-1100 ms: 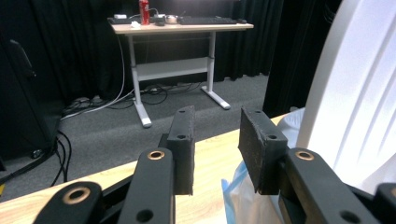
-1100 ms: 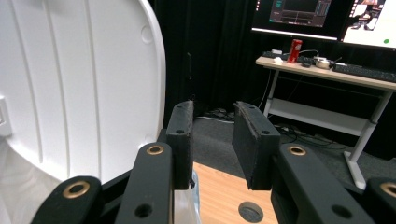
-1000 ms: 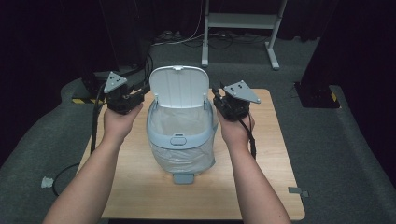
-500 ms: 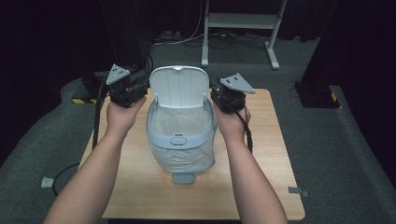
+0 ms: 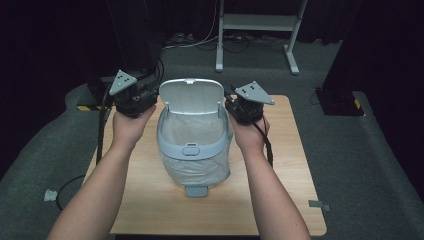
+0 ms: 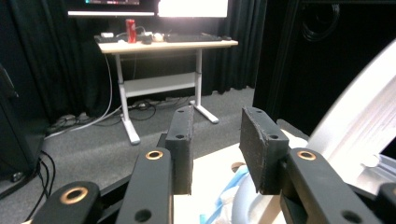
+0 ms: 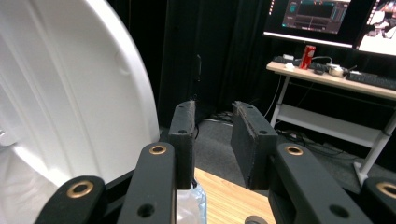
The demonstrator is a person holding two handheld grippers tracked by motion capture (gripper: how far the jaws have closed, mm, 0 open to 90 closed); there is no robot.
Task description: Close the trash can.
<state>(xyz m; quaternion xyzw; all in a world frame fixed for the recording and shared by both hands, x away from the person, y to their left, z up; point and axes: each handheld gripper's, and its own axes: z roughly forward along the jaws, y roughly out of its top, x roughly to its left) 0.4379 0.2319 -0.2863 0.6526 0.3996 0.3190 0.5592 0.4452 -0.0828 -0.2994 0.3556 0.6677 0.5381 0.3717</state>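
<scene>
No legible text, label, brand or number; monitor screens and red can too blurred.

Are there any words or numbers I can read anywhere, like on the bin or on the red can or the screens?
None can be read.
Bin and its raised lid: no words or numbers on them.
Red can on the far desk: too small and blurred to read.
Monitors behind that desk: coloured panels, any text on them too small to read.
</scene>
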